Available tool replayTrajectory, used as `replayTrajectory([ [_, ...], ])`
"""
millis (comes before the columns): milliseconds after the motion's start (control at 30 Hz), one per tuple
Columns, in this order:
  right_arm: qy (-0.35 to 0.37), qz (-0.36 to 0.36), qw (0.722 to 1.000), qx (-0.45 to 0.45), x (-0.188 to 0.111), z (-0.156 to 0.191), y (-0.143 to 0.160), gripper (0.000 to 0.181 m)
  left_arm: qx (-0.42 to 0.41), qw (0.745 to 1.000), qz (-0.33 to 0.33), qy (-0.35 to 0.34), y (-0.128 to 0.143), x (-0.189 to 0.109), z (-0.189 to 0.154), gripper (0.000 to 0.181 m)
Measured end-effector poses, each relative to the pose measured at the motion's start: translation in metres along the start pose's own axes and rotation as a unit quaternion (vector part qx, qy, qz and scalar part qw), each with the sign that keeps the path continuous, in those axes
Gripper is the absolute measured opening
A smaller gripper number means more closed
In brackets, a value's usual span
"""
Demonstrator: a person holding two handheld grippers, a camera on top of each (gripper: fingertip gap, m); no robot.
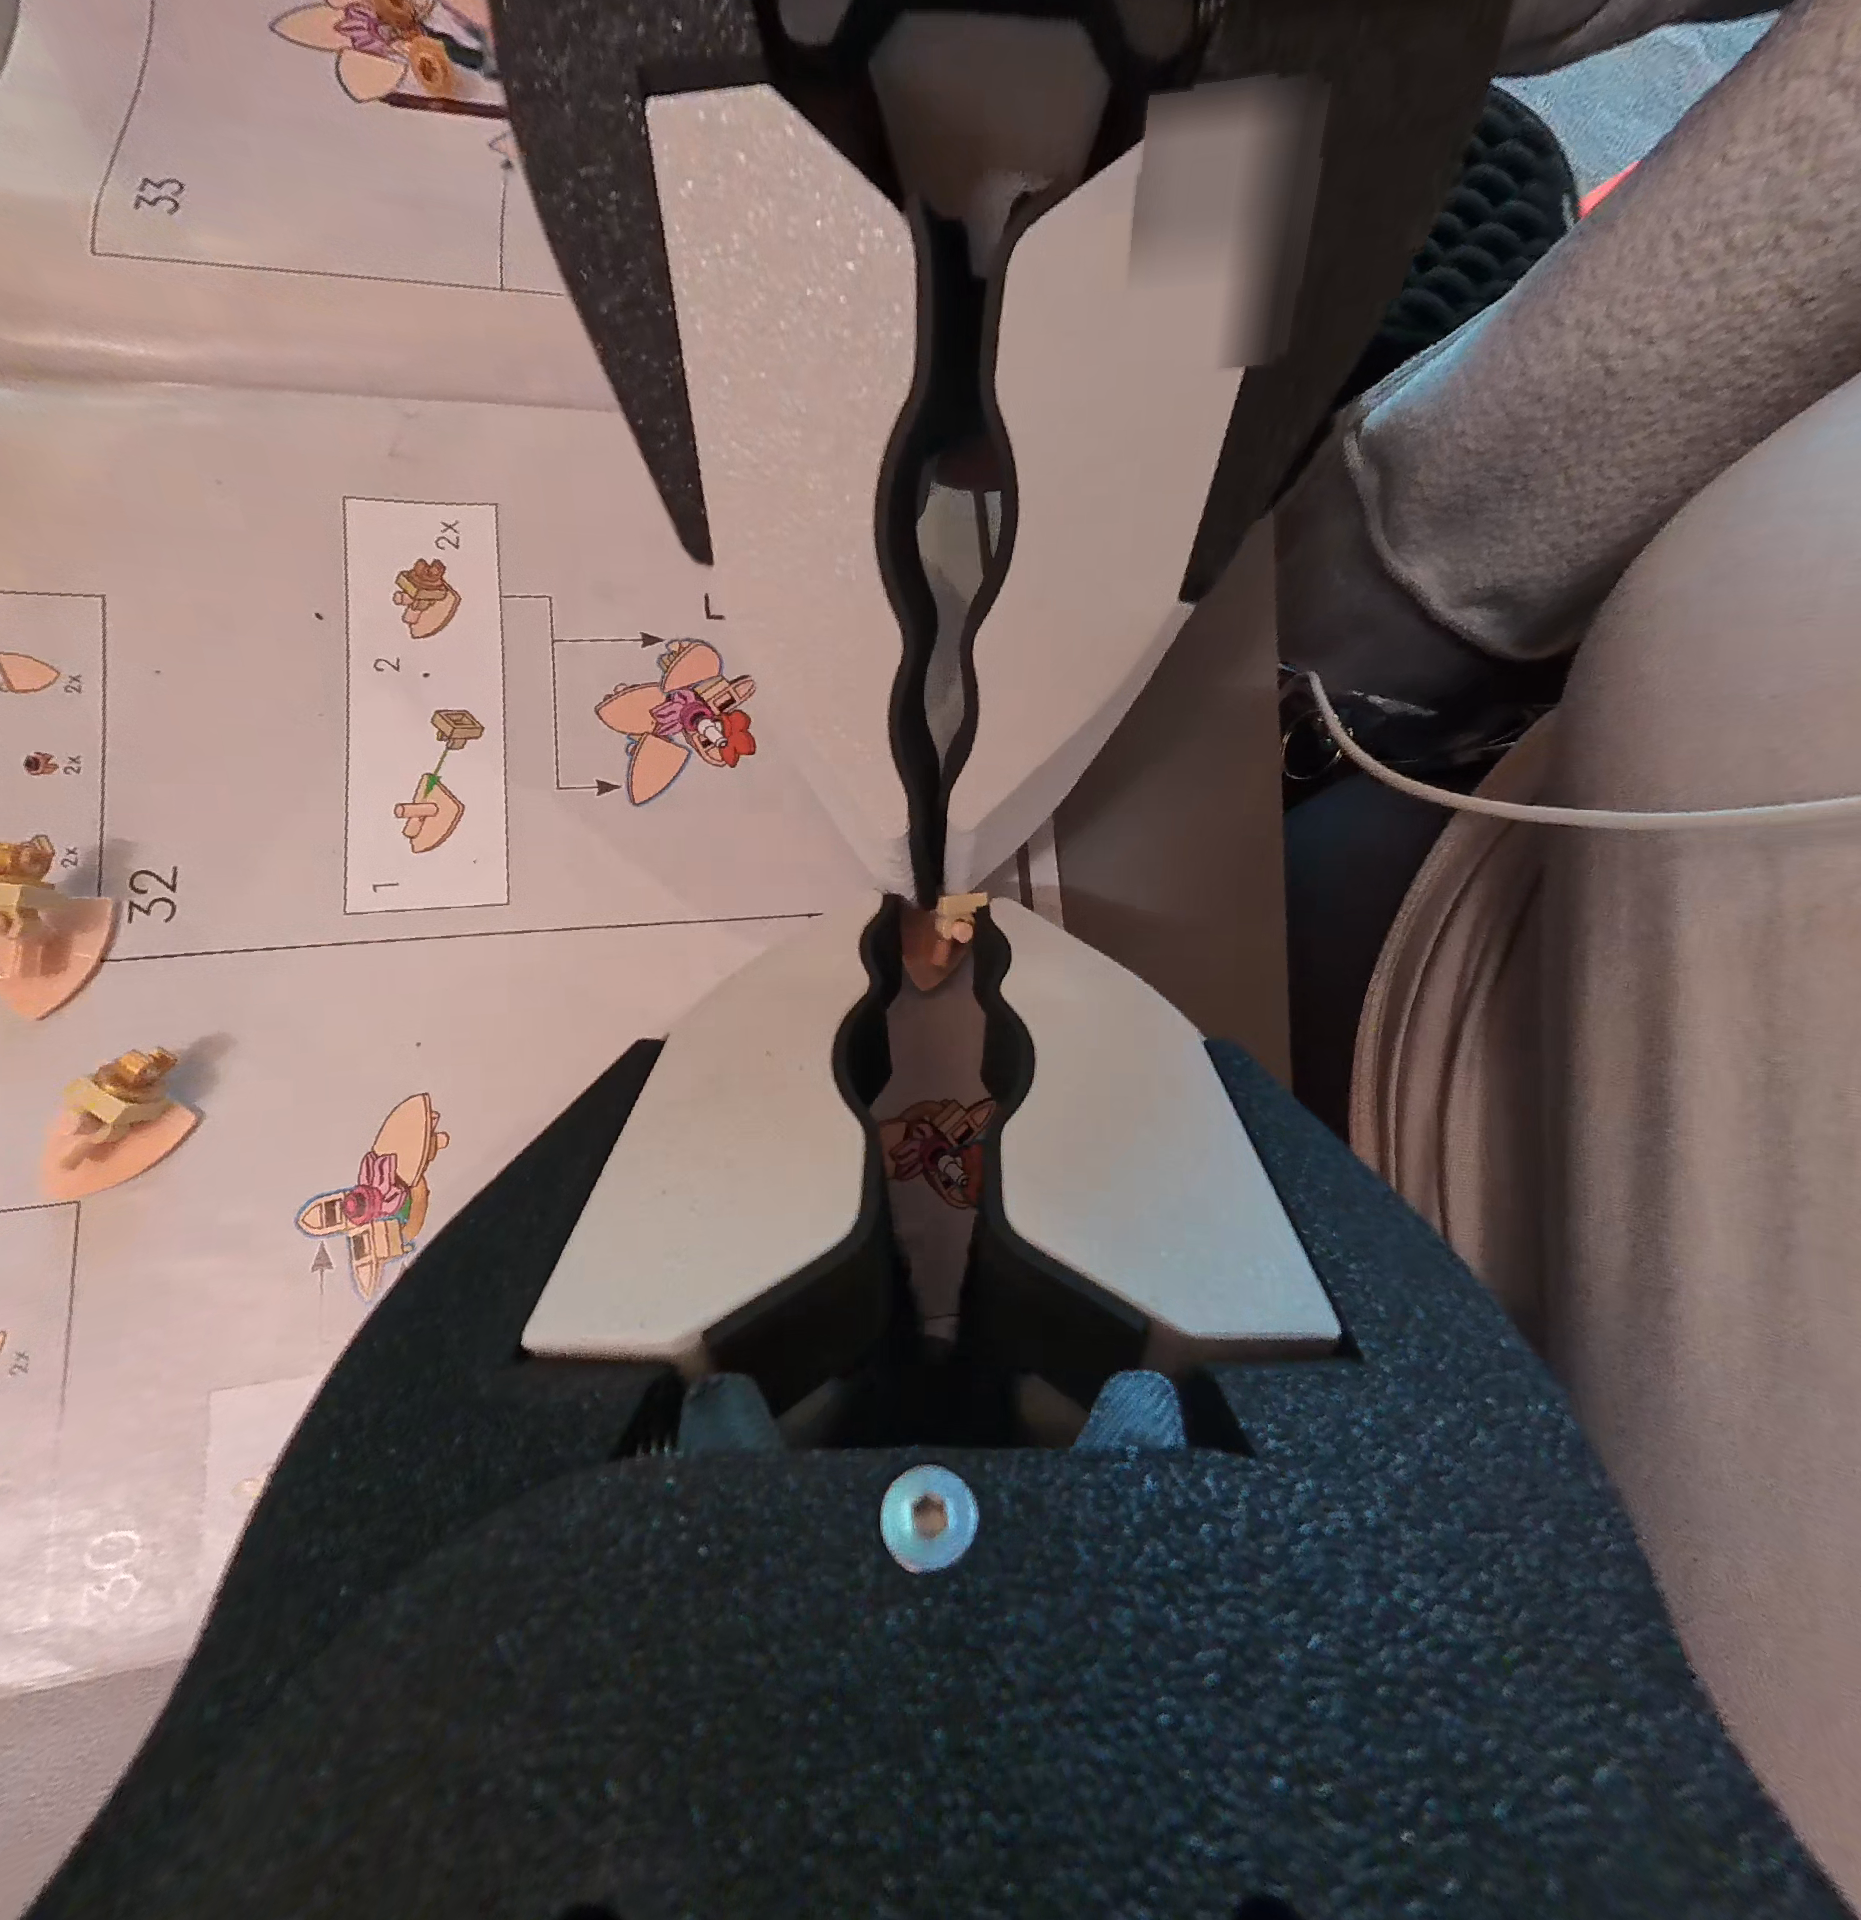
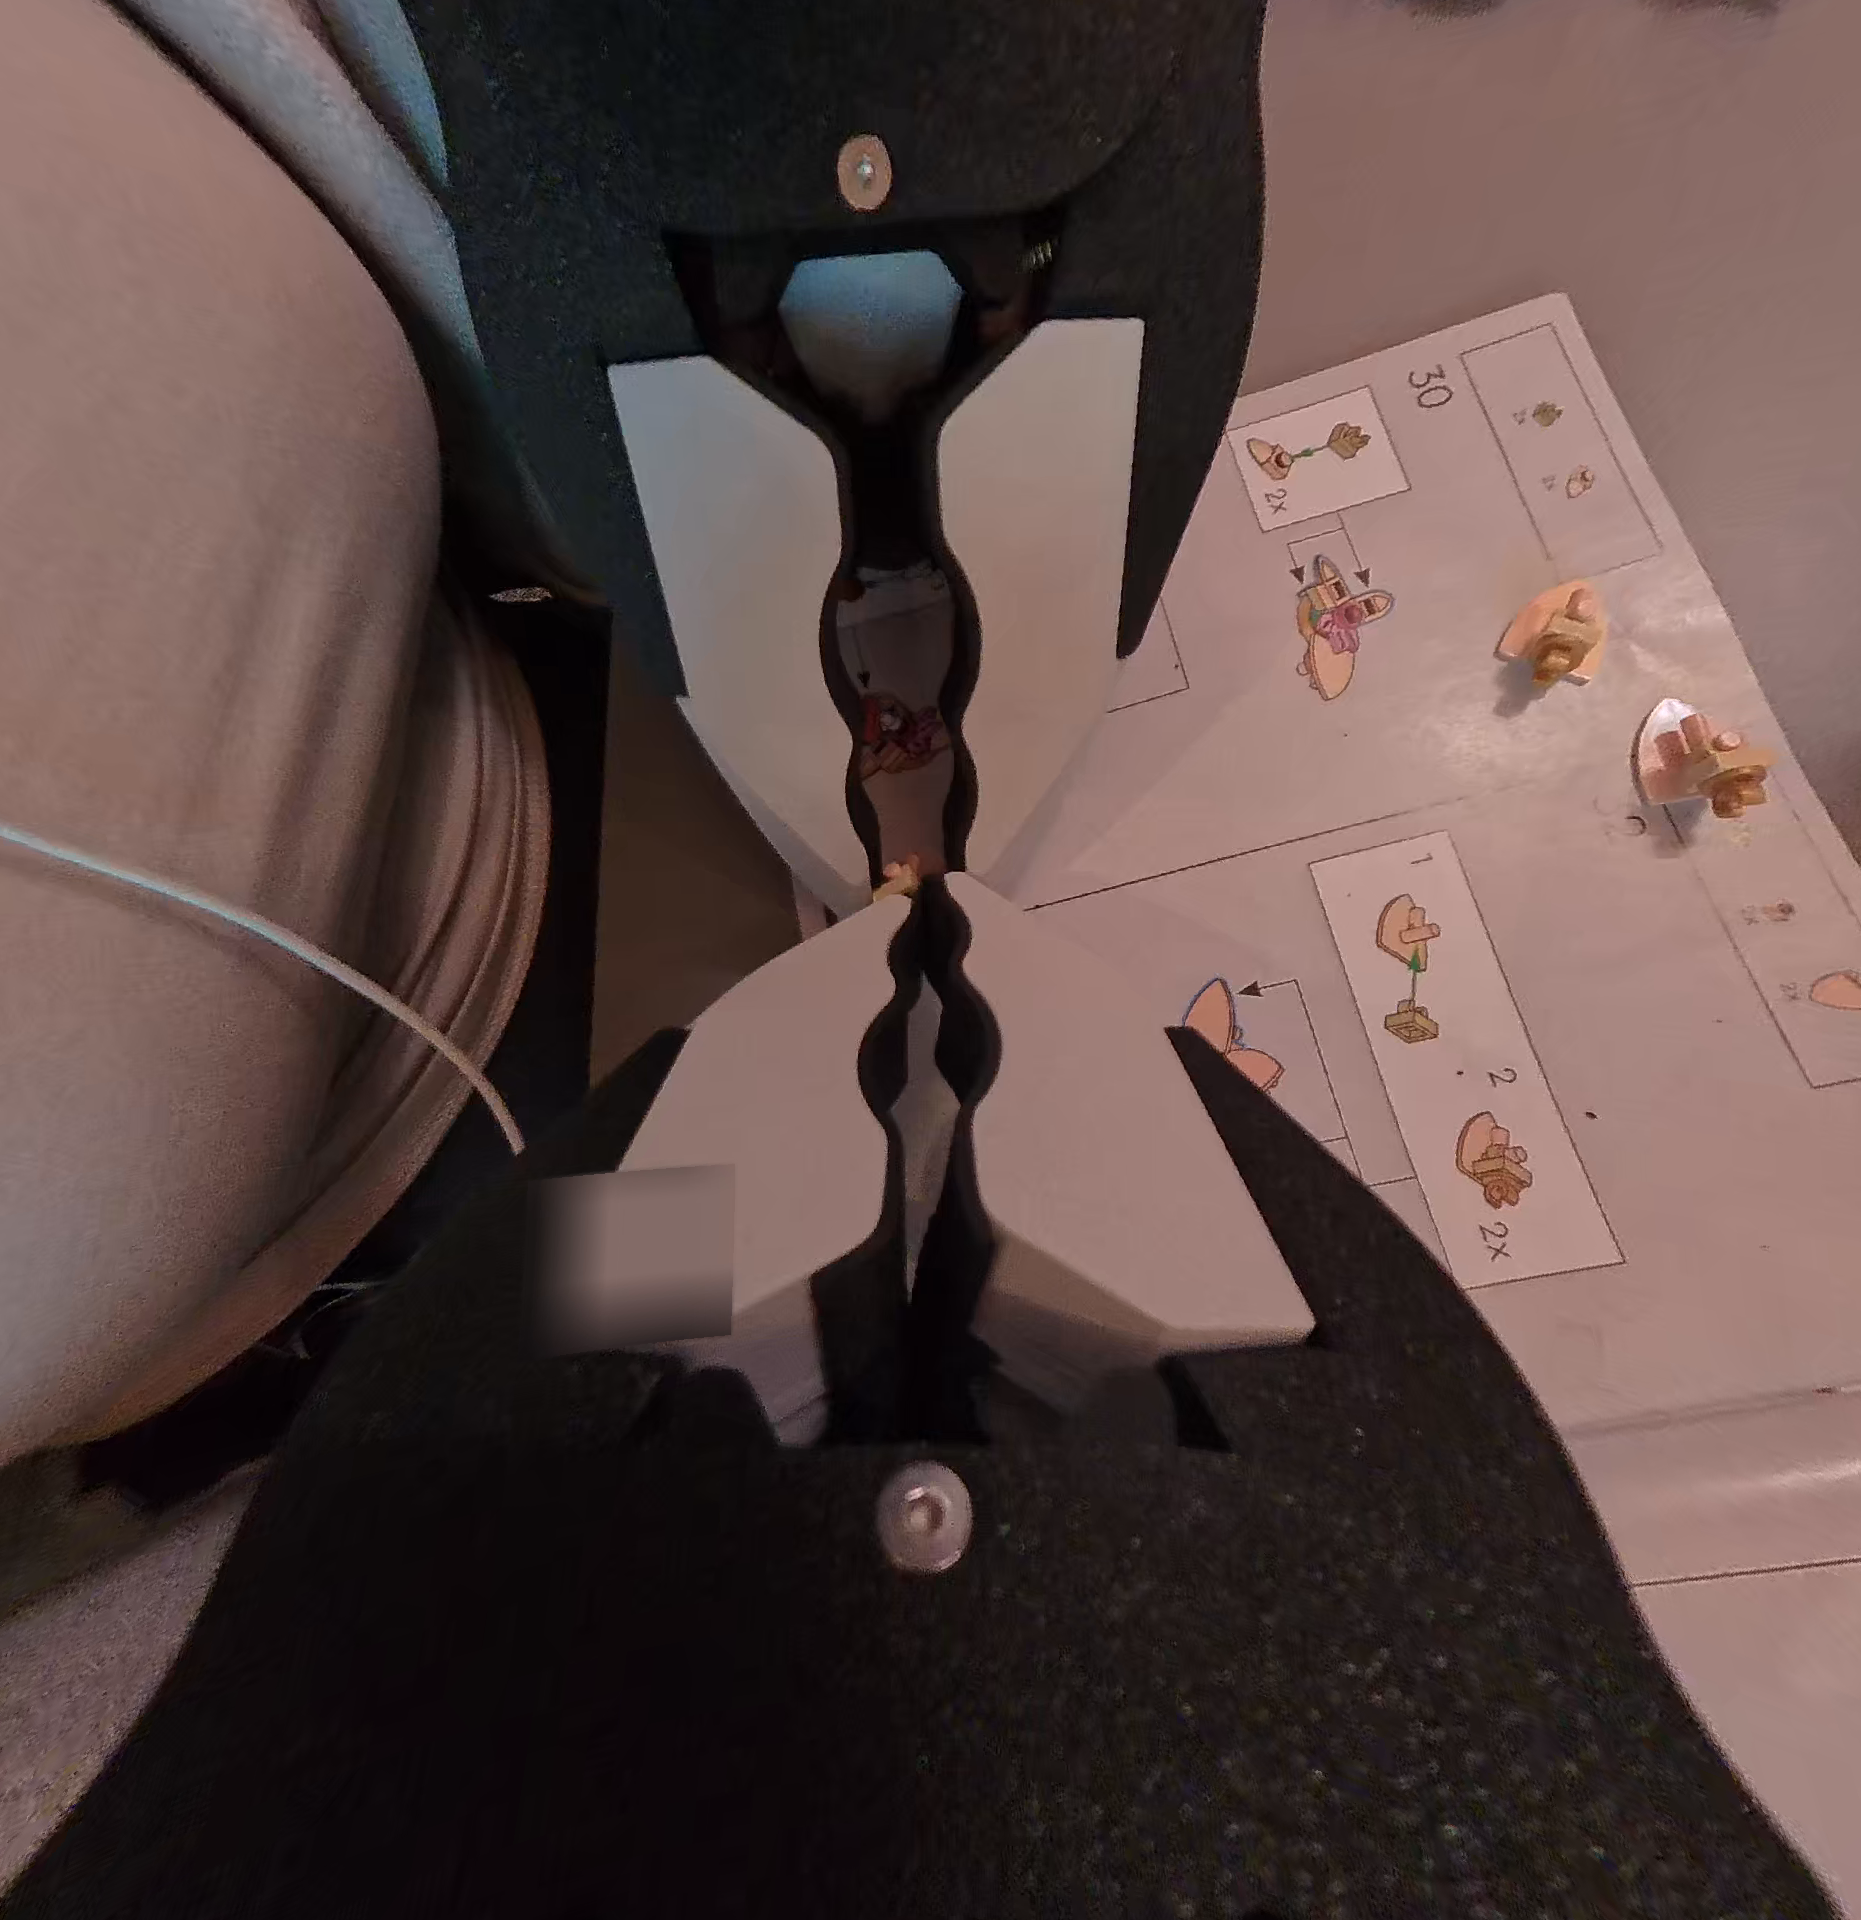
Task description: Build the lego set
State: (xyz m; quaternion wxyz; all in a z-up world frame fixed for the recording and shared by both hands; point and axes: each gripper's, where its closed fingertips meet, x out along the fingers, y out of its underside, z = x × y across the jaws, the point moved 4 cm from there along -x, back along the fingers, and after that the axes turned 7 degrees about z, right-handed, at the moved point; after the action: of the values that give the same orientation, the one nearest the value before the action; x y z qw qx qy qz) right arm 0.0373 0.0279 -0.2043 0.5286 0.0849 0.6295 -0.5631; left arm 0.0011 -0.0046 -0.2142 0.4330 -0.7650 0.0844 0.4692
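Meeting tip to tip above an open instruction booklet (image 1: 282,987), the two tools face each other. The left tool (image 1: 931,940) has its jaws narrowed on a small peach petal piece (image 1: 921,951) with a tan clip brick (image 1: 957,909) on it. The right tool (image 2: 921,914) comes in from the far side with its jaws almost closed; its tips touch the tan brick, though whether they actually clamp it cannot be told.

The booklet lies flat on a pale bench (image 2: 1684,1455), its pages showing drawings of flower parts. Two finished petal assemblies rest on the page to the left in the left wrist view: one (image 1: 121,1127) nearer, another (image 1: 32,935) beside it at the frame edge.

On the other side of the tools sits a person in grey clothing (image 1: 1632,1143), close against the bench edge, with a thin white cable (image 1: 1580,810) crossing the fabric.
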Motion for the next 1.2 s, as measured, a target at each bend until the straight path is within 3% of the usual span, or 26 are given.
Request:
replayTrajectory([
  [400, 0.035, -0.050, 0.992, -0.107, -0.010, 0.001, 0.008, 0.016, -0.009, 1.000, 0.005, 0.005, -0.003, 0.000, 0.003, 0.014],
  [533, 0.068, -0.047, 0.982, -0.171, -0.003, 0.000, 0.003, 0.014, -0.007, 1.000, 0.011, 0.003, -0.003, 0.000, 0.003, 0.014],
  [700, 0.078, -0.059, 0.979, -0.176, -0.003, -0.001, 0.003, 0.006, -0.026, 1.000, 0.002, 0.008, -0.004, 0.000, 0.003, 0.015],
  [900, 0.083, -0.050, 0.984, -0.149, -0.002, -0.003, 0.010, 0.006, -0.018, 1.000, 0.000, -0.001, -0.001, -0.006, 0.004, 0.041],
  [1033, 0.077, -0.037, 0.988, -0.130, -0.001, -0.004, 0.013, 0.006, 0.042, 0.998, 0.007, -0.041, 0.002, -0.006, 0.007, 0.022],
  [1200, 0.070, -0.024, 0.992, -0.099, 0.000, -0.005, 0.014, 0.006, 0.036, 0.999, -0.010, -0.011, -0.002, 0.000, 0.006, 0.011],
])
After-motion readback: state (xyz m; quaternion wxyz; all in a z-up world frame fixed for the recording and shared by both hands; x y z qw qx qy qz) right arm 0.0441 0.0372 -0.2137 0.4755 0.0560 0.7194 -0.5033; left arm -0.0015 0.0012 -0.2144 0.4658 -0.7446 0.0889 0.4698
